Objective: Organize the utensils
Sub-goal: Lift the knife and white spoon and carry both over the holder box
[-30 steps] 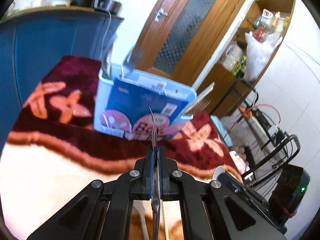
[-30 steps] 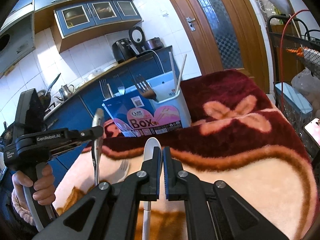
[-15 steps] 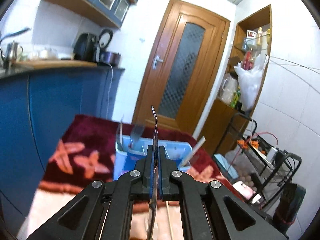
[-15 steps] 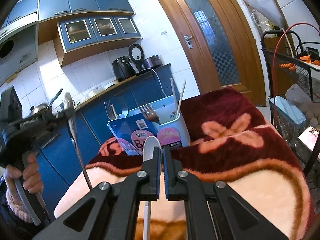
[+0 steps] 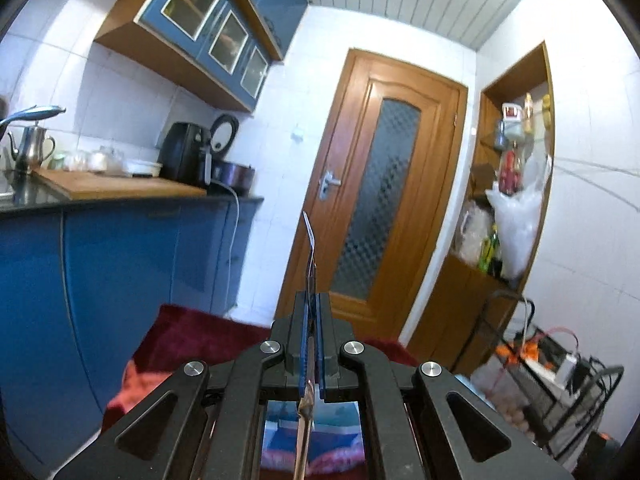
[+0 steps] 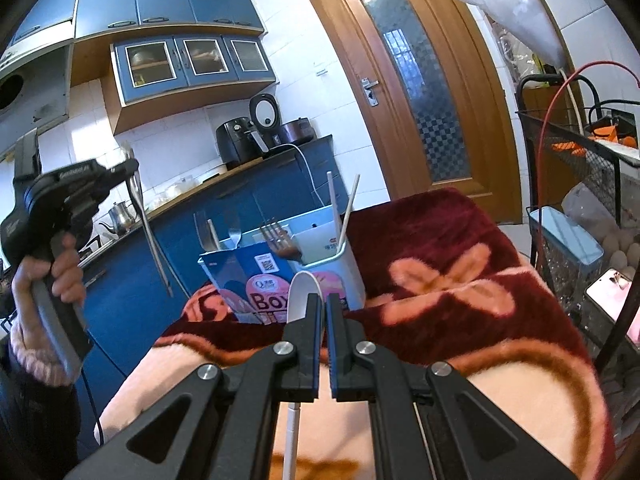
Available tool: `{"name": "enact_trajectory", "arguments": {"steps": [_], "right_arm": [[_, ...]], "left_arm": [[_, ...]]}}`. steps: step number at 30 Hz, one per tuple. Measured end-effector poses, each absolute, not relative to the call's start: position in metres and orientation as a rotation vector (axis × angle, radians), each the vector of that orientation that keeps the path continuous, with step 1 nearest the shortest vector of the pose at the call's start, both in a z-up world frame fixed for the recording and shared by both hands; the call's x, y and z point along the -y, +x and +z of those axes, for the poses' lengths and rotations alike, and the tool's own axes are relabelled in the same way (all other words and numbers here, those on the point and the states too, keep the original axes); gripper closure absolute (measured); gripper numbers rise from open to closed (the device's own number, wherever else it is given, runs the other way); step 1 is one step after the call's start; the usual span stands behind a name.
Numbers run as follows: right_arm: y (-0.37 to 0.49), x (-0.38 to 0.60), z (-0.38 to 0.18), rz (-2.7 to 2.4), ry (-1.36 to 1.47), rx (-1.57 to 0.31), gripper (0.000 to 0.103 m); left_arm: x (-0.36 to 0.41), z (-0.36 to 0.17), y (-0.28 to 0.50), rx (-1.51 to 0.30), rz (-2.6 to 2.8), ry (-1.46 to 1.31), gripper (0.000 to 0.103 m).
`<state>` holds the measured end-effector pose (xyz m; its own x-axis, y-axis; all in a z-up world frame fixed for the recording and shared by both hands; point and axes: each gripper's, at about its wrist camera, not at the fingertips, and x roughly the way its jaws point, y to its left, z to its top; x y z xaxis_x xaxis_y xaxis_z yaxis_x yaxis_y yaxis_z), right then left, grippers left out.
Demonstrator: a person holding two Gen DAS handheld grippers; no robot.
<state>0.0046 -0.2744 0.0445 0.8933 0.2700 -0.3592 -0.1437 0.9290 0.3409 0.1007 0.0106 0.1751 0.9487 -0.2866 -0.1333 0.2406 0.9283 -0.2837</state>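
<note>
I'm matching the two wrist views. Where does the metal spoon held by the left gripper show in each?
Left wrist: metal spoon edge-on at centre, clamped in left gripper.
Right wrist: far left, hanging slantwise from that gripper.
Shared landmark: wooden door.

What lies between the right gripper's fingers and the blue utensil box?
In the right wrist view, only the white spoon held by the right gripper and a strip of maroon blanket lie before the blue utensil box.

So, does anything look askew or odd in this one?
Only the utensil box: a torn-open carton with its flaps up, forks and chopsticks leaning in it at mixed angles. Nothing is visibly spilled. Both hand-held grippers grip utensils.
</note>
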Motion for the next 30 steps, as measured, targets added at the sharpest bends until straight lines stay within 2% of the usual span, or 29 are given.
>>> {"name": "enact_trajectory", "arguments": {"steps": [14, 30], "right_arm": [[0.017, 0.279, 0.058, 0.161, 0.259, -0.394, 0.099], [0.051, 0.271, 0.110, 0.092, 0.146, -0.242, 0.099]], "left_arm": [[-0.008, 0.165, 0.147, -0.055, -0.213, -0.302, 0.100], [0.001, 0.114, 0.154, -0.126, -0.213, -0.268, 0.100]]}}
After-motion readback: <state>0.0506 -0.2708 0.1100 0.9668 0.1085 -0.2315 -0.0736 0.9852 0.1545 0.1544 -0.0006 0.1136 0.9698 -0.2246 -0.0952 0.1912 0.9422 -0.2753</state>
